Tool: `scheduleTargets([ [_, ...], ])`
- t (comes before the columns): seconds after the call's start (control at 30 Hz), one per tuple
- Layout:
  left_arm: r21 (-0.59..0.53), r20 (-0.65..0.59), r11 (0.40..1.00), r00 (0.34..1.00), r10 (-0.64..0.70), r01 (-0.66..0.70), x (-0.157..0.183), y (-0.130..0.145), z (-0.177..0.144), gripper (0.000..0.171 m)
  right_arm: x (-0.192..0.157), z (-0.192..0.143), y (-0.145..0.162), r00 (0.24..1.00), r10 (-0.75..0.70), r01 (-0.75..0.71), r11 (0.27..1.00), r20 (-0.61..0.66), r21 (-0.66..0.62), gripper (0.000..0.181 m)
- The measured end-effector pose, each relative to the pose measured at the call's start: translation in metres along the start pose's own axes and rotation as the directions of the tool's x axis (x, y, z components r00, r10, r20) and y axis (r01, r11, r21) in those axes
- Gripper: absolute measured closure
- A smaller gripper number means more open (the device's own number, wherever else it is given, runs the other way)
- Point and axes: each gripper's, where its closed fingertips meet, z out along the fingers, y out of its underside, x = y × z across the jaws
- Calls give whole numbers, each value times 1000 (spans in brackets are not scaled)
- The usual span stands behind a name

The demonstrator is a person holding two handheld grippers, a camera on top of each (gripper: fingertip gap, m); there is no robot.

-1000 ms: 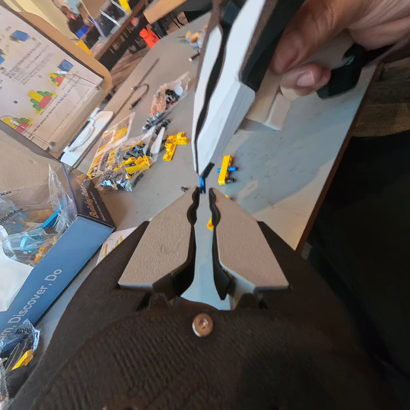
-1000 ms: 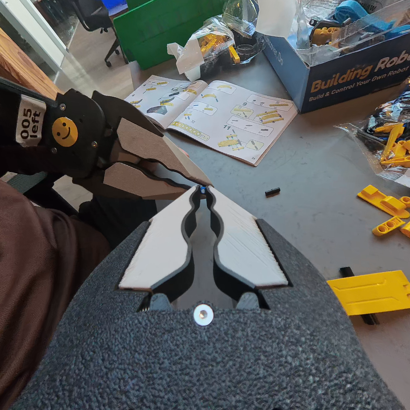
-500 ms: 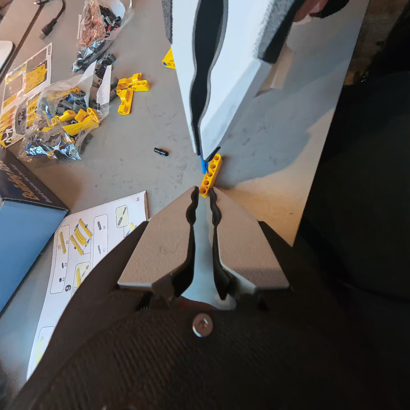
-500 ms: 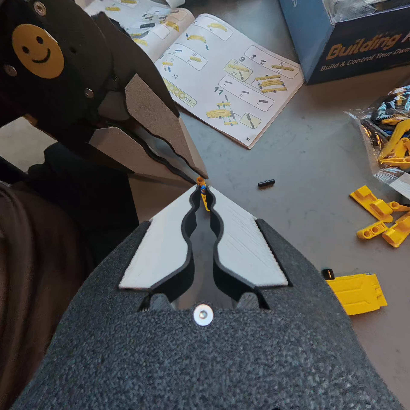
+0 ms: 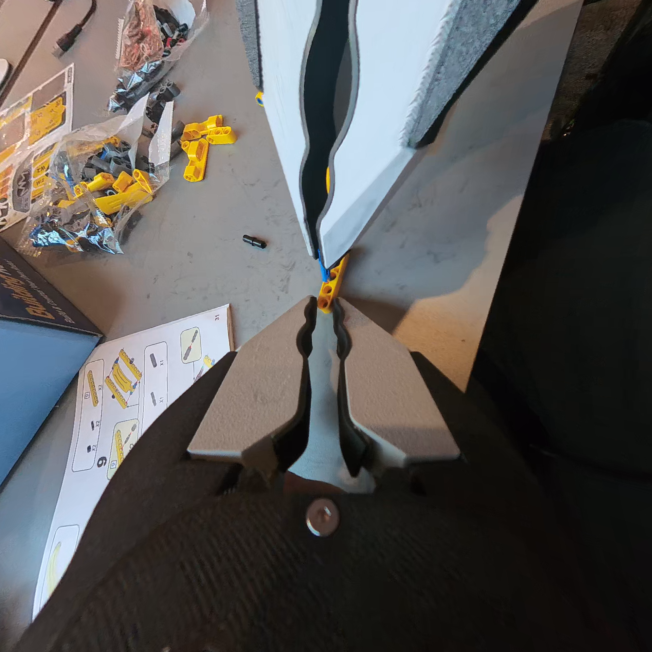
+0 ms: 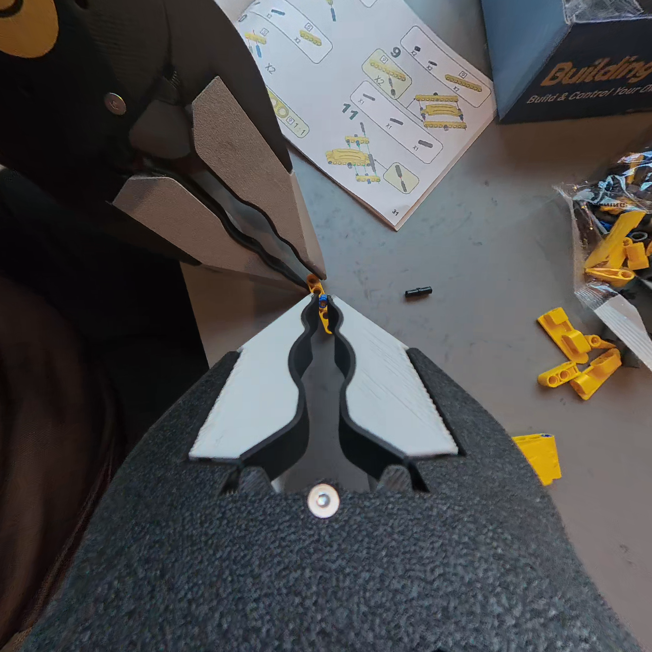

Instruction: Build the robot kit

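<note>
Since half a second ago both claws have eased nearer the grey table, the instruction booklet looming larger. Left gripper: grey fingers nearly closed, pinching one end of a yellow perforated beam. Right gripper: white fingers nearly closed on a blue pin, held at the beam just ahead of the left tips. Black pin: loose, right of the right claw. Loose yellow pieces and parts bag: farther right. Blue box: beyond.
</note>
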Motion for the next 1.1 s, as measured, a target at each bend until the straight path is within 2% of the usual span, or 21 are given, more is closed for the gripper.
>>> scheduleTargets([
  [0.57,1,14,1000,1000,18,-18,0,0,0,165,-1,0,2,999,0,13,968,52,-252,177],
  [0.8,1,17,1000,1000,21,-21,0,0,0,166,-1,1,1,997,-23,41,958,67,-283,177],
  [1.1,1,15,1000,1000,19,-19,0,0,0,165,-2,1,1,997,-74,80,967,37,-243,178],
])
